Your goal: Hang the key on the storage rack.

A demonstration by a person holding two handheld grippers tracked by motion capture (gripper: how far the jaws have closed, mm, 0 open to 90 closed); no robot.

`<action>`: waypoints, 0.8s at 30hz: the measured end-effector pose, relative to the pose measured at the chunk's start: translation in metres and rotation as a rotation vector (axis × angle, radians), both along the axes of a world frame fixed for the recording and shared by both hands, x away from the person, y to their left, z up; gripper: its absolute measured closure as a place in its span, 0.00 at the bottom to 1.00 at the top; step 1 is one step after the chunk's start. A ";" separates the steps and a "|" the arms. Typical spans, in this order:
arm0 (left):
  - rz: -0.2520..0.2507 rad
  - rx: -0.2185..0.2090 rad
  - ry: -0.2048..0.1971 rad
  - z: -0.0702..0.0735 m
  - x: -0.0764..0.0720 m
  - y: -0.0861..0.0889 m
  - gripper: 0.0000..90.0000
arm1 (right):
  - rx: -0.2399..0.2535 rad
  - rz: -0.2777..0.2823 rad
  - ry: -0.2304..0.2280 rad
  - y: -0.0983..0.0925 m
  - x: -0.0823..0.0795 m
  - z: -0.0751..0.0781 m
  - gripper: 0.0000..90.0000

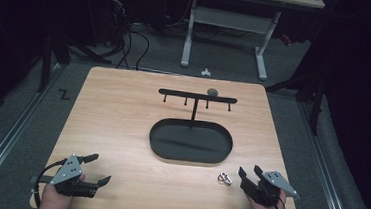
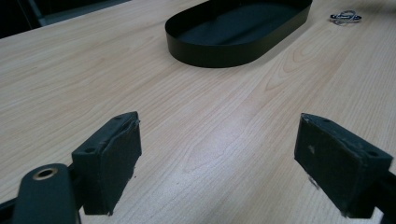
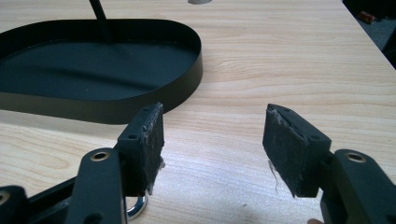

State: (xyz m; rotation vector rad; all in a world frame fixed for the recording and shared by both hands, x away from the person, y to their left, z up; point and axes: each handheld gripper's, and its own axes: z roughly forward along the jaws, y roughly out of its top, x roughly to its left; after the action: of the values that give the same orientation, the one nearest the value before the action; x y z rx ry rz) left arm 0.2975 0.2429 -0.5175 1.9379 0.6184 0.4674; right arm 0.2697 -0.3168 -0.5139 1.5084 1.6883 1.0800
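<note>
High view is showing the left gripper (image 1: 97,169) and the right gripper (image 1: 249,172) resting near the table's (image 1: 123,109) front edge, both spread wide and holding nothing; the metal rings (image 1: 225,178) are lying just beside the right one, near the black oval tray (image 1: 190,157). Left gripper view is showing the rings (image 2: 344,17) far off (beyond the tray (image 2: 219,53)). Right gripper view is showing a ring (image 3: 136,207) peeking under its left jaw.

Both hands rest low, left claw (image 1: 94,168) and right claw (image 1: 249,173) apparently gaping wide, empty.
</note>
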 end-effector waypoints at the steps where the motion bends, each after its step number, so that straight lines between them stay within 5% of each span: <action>1: 0.000 0.000 0.000 0.000 0.000 0.000 0.17 | 0.000 0.000 0.000 0.000 0.000 0.000 0.43; 19: -0.006 0.004 -0.007 0.001 0.003 -0.006 0.17 | -0.002 0.006 -0.003 -0.005 -0.005 0.001 0.42; 24: -0.015 0.013 -0.006 0.000 0.006 -0.012 0.17 | -0.019 0.023 0.028 -0.005 -0.006 0.003 0.41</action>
State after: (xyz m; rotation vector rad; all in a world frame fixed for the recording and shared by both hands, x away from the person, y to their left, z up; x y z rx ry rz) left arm 0.3038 0.2313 -0.5175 1.9517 0.5985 0.4685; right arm 0.2639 -0.3215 -0.5106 1.5019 1.7341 1.0568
